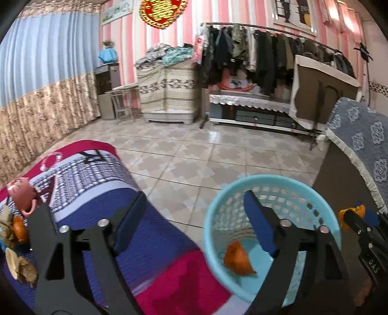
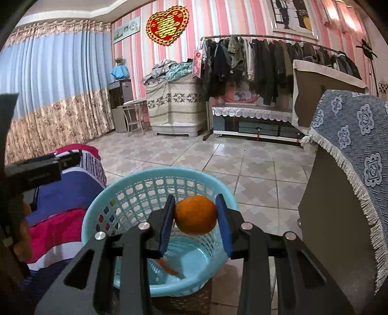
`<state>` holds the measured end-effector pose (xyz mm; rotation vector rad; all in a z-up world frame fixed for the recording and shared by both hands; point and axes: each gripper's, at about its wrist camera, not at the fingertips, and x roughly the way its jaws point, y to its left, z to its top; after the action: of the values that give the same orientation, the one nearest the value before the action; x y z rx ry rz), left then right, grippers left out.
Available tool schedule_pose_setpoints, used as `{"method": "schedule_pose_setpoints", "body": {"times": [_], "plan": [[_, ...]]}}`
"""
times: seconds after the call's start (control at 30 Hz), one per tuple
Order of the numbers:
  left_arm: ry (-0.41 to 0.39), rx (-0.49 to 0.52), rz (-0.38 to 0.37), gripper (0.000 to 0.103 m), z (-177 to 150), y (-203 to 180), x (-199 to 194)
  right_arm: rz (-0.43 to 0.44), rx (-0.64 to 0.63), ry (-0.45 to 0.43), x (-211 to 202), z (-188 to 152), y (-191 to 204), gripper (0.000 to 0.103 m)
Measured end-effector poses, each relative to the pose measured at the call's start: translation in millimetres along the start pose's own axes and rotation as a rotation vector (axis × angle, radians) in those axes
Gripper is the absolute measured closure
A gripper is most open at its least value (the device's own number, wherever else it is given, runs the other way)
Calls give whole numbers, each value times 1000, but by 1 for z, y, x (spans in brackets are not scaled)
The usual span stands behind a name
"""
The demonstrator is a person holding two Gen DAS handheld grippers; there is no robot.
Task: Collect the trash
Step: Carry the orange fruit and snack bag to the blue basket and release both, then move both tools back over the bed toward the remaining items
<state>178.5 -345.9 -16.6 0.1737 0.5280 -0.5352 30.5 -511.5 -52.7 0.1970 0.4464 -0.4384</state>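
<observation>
Your right gripper (image 2: pixel 195 215) is clamped on the orange peel (image 2: pixel 195 215) above the blue basket (image 2: pixel 155 175), so release there; your left gripper (image 1: pixel 194 215) hangs open, empty.

Pink-striped walls (image 2: pixel 218 21), blue-and-floral curtains (image 2: pixel 55 80), a tiled floor (image 2: pixel 218 155), and a full clothes rack (image 2: pixel 266 58).

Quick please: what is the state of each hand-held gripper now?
Left hand-held gripper: open, holding nothing.
Right hand-held gripper: closed on a round orange peel piece, over the light blue plastic basket.
</observation>
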Motion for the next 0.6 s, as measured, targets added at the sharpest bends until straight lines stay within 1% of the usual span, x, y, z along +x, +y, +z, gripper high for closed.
{"method": "schedule_pose_setpoints", "body": {"times": [0.1, 0.23, 0.33, 0.37, 0.4, 0.43, 0.47, 0.5, 0.57, 0.6], "plan": [[-21, -30, 31, 11, 0, 16, -9, 8, -13, -1, 6, 1, 10, 68], [-43, -53, 77, 9, -1, 37, -24, 17, -27, 0, 15, 3, 25, 68], [-61, -60, 113, 7, -3, 51, -37, 24, -25, -3, 22, 6, 35, 67], [-64, -65, 121, 6, -4, 56, -42, 27, -22, -7, 23, 6, 37, 65], [-66, -70, 126, 6, -5, 59, -45, 30, -21, -12, 24, 7, 39, 55], [-69, -78, 131, 6, -6, 65, -50, 26, -21, -19, 24, 8, 41, 37], [-71, -86, 137, 6, -7, 71, -56, 16, -22, -25, 24, 9, 42, 30], [-73, -93, 141, 6, -8, 76, -60, 9, -26, -33, 22, 11, 43, 28], [-79, -108, 155, 6, -9, 87, -71, 8, -29, -33, 18, 13, 47, 28], [-82, -114, 164, 6, -10, 93, -78, 14, -26, -35, 17, 14, 47, 25]]}}
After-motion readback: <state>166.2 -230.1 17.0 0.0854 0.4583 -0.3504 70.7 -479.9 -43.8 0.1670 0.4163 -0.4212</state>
